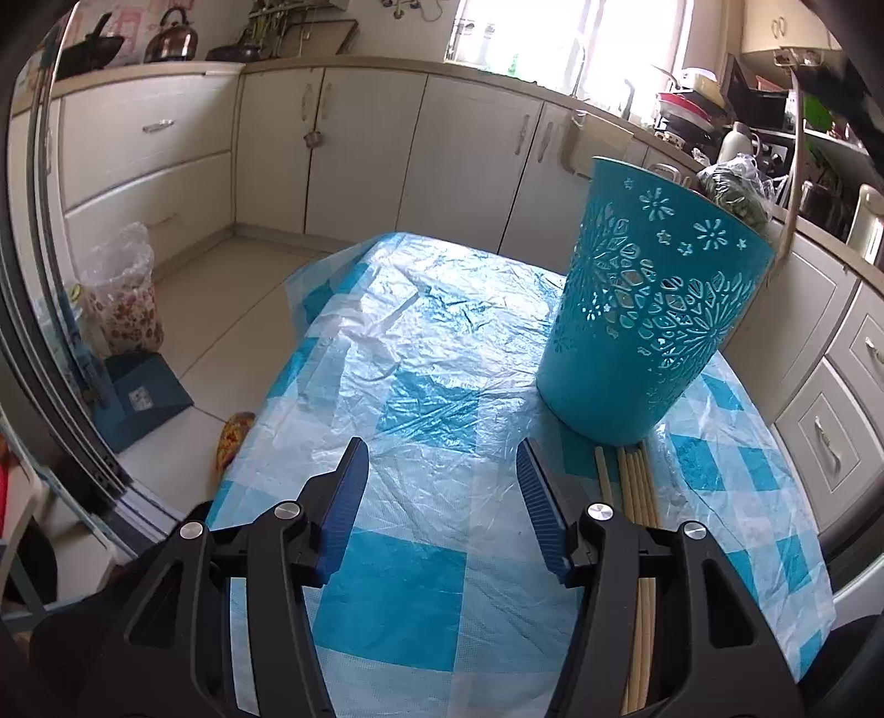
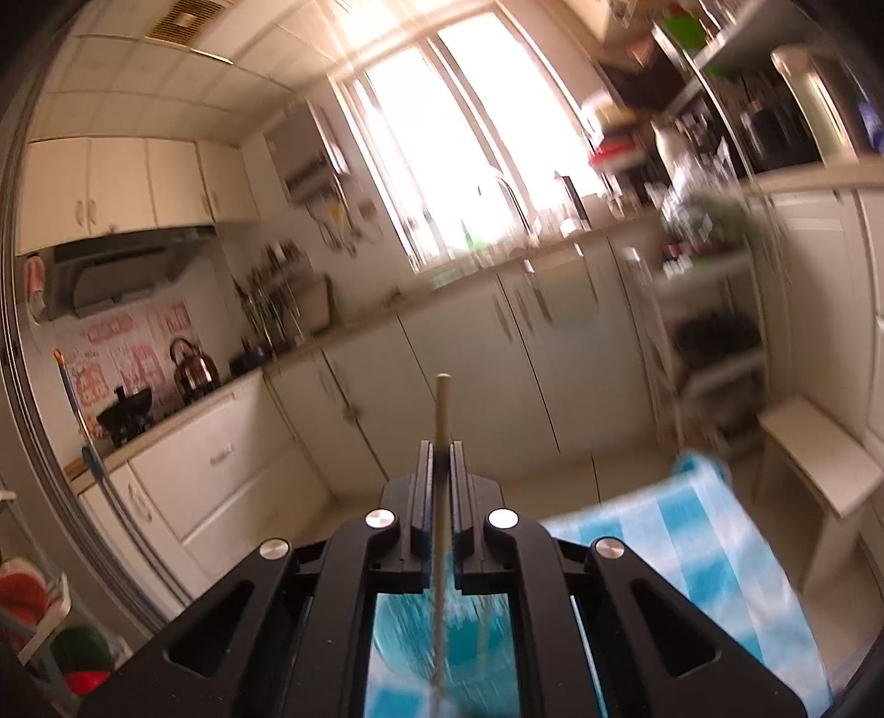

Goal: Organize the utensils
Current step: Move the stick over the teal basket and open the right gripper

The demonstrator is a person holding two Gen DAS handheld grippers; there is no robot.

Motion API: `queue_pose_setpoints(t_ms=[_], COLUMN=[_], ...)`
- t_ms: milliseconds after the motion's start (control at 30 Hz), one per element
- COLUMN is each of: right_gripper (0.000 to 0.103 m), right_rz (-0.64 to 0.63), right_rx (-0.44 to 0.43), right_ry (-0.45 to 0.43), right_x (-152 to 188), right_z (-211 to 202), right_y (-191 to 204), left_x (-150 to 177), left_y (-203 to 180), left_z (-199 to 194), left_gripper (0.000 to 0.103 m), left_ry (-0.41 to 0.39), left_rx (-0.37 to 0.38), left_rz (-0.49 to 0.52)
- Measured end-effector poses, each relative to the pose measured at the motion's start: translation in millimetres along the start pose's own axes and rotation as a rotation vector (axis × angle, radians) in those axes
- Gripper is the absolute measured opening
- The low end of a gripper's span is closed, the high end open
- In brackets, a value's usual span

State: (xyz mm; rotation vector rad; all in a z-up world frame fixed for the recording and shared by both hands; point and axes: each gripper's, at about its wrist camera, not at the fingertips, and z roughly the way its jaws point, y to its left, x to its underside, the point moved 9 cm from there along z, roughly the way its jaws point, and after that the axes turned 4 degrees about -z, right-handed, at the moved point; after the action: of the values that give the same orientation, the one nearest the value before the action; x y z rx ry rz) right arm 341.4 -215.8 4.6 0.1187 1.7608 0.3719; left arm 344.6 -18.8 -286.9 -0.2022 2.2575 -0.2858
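Left gripper [image 1: 442, 464], fingers spread and holding nothing, is hovering over a table draped in blue-and-white checked plastic sheeting [image 1: 420, 342]. Chopsticks [image 1: 635, 486] are lying just beside its right finger, their far ends at the base of a perforated teal holder [image 1: 646, 309]. Right gripper [image 2: 441, 450] is pinching one chopstick [image 2: 442, 403]. Cream kitchen cabinets [image 1: 353, 154] and a bright window [image 1: 563, 38] are lying beyond; no writing is legible.

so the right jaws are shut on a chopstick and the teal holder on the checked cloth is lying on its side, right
Not quite. The left wrist view shows the teal holder standing upright on the checked cloth, not on its side. The rest holds: the right gripper is shut on a chopstick.
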Motion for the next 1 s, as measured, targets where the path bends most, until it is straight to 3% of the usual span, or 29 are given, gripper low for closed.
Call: queue_pose_setpoints(t_ms=[233,533,800,1000], right_gripper=[0.005,0.005,0.006,0.005], right_rz=[-0.043,-0.123,-0.113,-0.148], right_rx=[-0.003,0.130,0.126,0.144], right_ry=[0.011,-0.055,-0.181,-0.089], right_x=[8.4,16.3,-29.7,11.4], right_z=[22.4,15.7,5.5,26.0], right_y=[9.6,-2.9,7.8,2.2], left_x=[0.6,0.0,0.8,1.3], left_y=[-0.6,-1.2,-1.6,-2.0], left_z=[0.8,1.0,0.9,0.6], left_gripper=[0.053,0.053,0.053,0.053], left_ry=[0.001,0.002,0.003,0.003], left_rx=[0.022,0.021,0.022,0.025], left_rz=[-0.019,-0.015,-0.011,-0.014])
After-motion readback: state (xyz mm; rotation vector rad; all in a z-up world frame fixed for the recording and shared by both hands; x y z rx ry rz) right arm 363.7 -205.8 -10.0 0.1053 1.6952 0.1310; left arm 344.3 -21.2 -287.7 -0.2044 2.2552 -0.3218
